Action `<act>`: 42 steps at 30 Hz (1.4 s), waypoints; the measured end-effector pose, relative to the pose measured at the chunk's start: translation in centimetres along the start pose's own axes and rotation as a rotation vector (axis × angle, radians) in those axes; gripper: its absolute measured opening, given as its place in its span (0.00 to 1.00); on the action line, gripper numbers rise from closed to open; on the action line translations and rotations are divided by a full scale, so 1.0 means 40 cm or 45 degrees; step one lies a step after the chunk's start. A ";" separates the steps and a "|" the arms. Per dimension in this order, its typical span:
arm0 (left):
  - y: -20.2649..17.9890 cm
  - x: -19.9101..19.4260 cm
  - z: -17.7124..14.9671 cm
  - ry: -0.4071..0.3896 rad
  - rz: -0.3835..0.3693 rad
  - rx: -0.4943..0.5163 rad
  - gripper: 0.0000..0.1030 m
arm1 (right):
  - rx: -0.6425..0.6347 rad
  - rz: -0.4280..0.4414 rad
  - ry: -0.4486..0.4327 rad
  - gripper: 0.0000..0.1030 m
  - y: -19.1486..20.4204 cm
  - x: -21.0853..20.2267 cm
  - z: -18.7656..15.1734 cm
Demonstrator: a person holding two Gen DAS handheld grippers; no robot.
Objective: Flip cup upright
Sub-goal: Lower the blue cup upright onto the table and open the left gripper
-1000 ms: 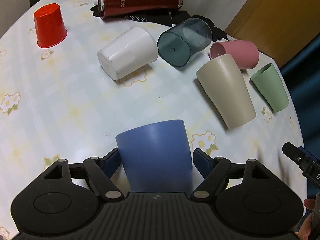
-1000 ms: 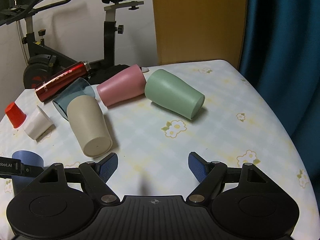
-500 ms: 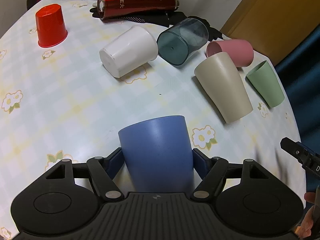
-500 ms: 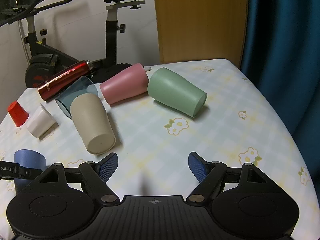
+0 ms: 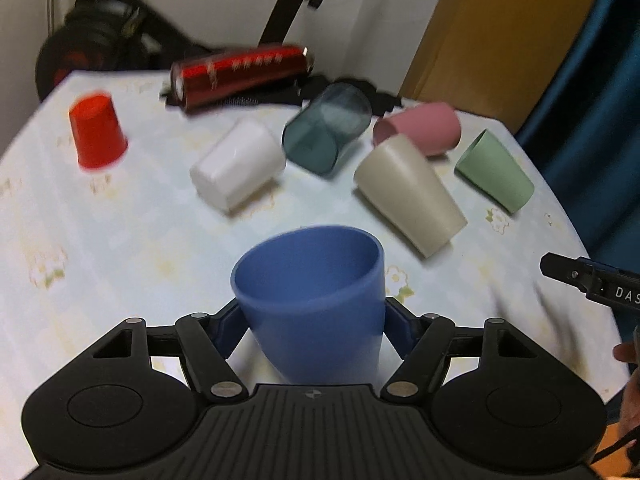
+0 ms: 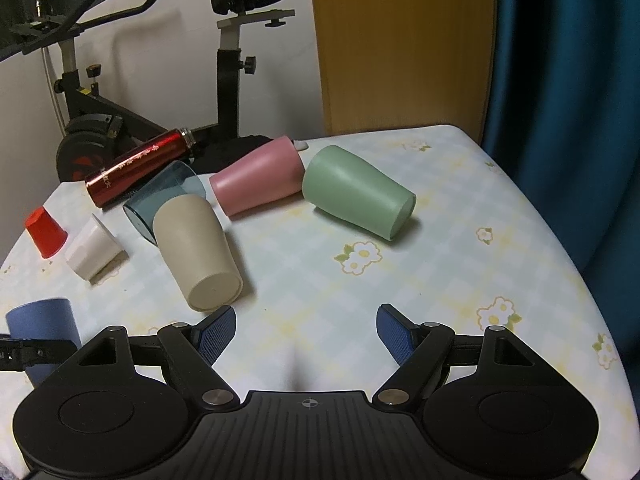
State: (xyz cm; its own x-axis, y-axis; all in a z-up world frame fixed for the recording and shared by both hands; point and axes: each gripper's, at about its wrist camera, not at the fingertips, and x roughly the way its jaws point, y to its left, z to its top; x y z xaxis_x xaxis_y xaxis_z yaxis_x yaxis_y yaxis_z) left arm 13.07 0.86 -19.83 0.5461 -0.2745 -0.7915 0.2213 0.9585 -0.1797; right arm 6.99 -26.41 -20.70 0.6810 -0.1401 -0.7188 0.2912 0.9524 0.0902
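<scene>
My left gripper (image 5: 312, 322) is shut on a blue cup (image 5: 316, 304), which is held off the table and tilted so its open mouth faces up and away from me. The same cup shows at the left edge of the right wrist view (image 6: 42, 330). My right gripper (image 6: 306, 332) is open and empty, low over the flowered tablecloth (image 6: 440, 280). A beige cup (image 6: 196, 252) lies on its side just beyond its left finger. The left wrist view is blurred by motion.
Lying on the table are a green cup (image 6: 356, 196), a pink cup (image 6: 256, 178), a dark clear cup (image 6: 160, 200), a white cup (image 6: 94, 254) and a red bottle (image 6: 140, 166). A red cup (image 6: 45, 232) stands upside down. An exercise bike stands behind.
The left gripper has lifted the blue cup and tipped it, so its open mouth now shows where its closed base showed before. The right gripper has barely moved.
</scene>
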 end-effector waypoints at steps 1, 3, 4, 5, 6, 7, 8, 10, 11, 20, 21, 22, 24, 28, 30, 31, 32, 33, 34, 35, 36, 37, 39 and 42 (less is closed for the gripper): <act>-0.006 -0.003 0.005 -0.024 0.014 0.019 0.71 | 0.000 0.001 -0.001 0.72 -0.002 0.000 0.003; -0.022 -0.003 0.014 -0.077 0.044 0.066 0.71 | 0.000 0.000 -0.002 0.72 -0.002 -0.003 0.003; -0.032 0.003 0.019 -0.108 0.060 0.095 0.71 | -0.001 -0.001 -0.002 0.72 -0.003 -0.003 0.004; -0.042 0.010 0.023 -0.140 0.080 0.125 0.71 | -0.003 -0.005 -0.003 0.72 -0.004 -0.004 0.005; -0.051 0.017 0.026 -0.159 0.101 0.147 0.71 | -0.002 -0.008 -0.005 0.72 -0.005 -0.005 0.007; -0.061 0.027 0.030 -0.175 0.124 0.171 0.71 | 0.000 -0.009 -0.006 0.72 -0.006 -0.005 0.009; -0.068 0.035 0.033 -0.185 0.140 0.189 0.71 | 0.001 -0.011 -0.007 0.72 -0.007 -0.006 0.012; -0.085 0.050 0.035 -0.198 0.160 0.219 0.71 | 0.000 -0.015 -0.011 0.72 -0.012 -0.008 0.016; -0.091 0.053 0.034 -0.204 0.165 0.232 0.71 | 0.000 -0.016 -0.013 0.72 -0.013 -0.009 0.017; -0.124 0.076 0.028 -0.169 0.190 0.305 0.71 | 0.017 -0.018 -0.007 0.72 -0.025 -0.007 0.012; -0.125 0.077 0.029 -0.166 0.194 0.309 0.71 | 0.016 -0.017 -0.007 0.72 -0.025 -0.008 0.011; -0.126 0.078 0.030 -0.163 0.197 0.311 0.71 | 0.016 -0.015 -0.006 0.72 -0.024 -0.007 0.011; -0.130 0.078 0.032 -0.158 0.199 0.318 0.71 | 0.015 -0.015 -0.006 0.72 -0.024 -0.008 0.011; -0.138 0.079 0.032 -0.148 0.196 0.318 0.71 | 0.018 -0.015 -0.009 0.72 -0.025 -0.010 0.011; -0.139 0.081 0.033 -0.139 0.201 0.321 0.71 | 0.018 -0.016 -0.010 0.72 -0.026 -0.010 0.012; -0.137 0.082 0.034 -0.131 0.200 0.318 0.71 | 0.018 -0.016 -0.010 0.72 -0.026 -0.011 0.012; -0.135 0.083 0.035 -0.119 0.196 0.310 0.71 | 0.018 -0.016 -0.009 0.72 -0.026 -0.011 0.012; -0.134 0.083 0.035 -0.111 0.194 0.302 0.71 | 0.018 -0.017 -0.010 0.72 -0.026 -0.012 0.012; -0.132 0.084 0.035 -0.101 0.192 0.293 0.71 | 0.018 -0.018 -0.011 0.72 -0.027 -0.012 0.013; -0.130 0.085 0.036 -0.090 0.191 0.285 0.72 | 0.019 -0.018 -0.011 0.72 -0.027 -0.013 0.013; -0.127 0.085 0.037 -0.078 0.188 0.276 0.73 | 0.020 -0.018 -0.012 0.72 -0.027 -0.014 0.014; -0.125 0.085 0.038 -0.066 0.184 0.266 0.74 | 0.020 -0.018 -0.014 0.72 -0.027 -0.016 0.015; -0.121 0.081 0.039 -0.049 0.175 0.247 0.75 | 0.019 -0.017 -0.019 0.72 -0.027 -0.020 0.018; -0.119 0.070 0.041 -0.030 0.177 0.229 0.75 | 0.018 -0.018 -0.027 0.73 -0.026 -0.028 0.024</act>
State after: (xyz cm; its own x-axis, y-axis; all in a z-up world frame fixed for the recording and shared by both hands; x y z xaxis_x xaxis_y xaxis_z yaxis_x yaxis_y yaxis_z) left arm 14.86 -4.58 -20.24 0.5998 -0.1441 -0.7871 0.2819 0.9586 0.0393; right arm 6.60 -27.50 -19.33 0.6907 -0.1590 -0.7055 0.3099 0.9465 0.0900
